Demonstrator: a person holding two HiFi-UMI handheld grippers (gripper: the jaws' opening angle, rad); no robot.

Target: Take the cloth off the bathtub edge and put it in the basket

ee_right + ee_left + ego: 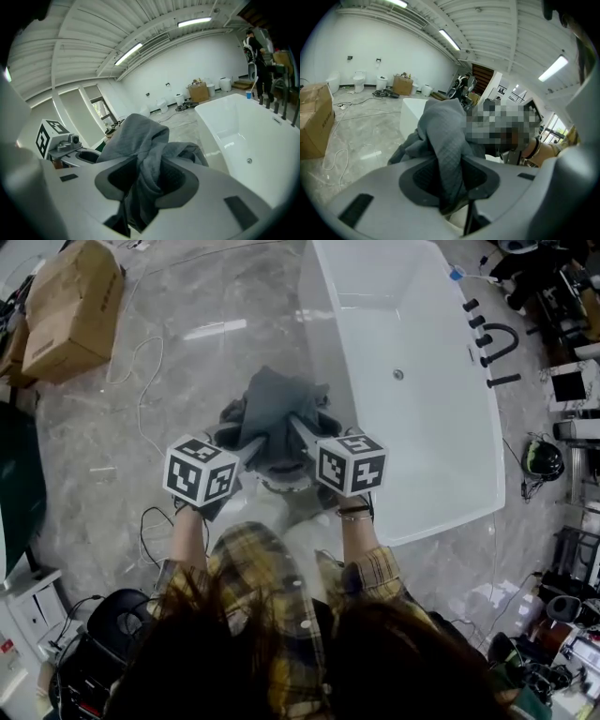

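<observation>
Head view steeply down, gripper views close along jaws, all sharing cloth (pixel 272 407)

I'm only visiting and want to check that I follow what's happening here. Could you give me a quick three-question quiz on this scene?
1. True or false: the grey cloth lies draped over the rim of the white bathtub.
2. Look at the left tongs and the right tongs. Which of them grip the cloth? A) left only B) right only C) both
3. What brown thing sits on the floor, away from the bathtub?

Key
1. False: it is held up beside the bathtub.
2. C
3. A cardboard box.
</observation>
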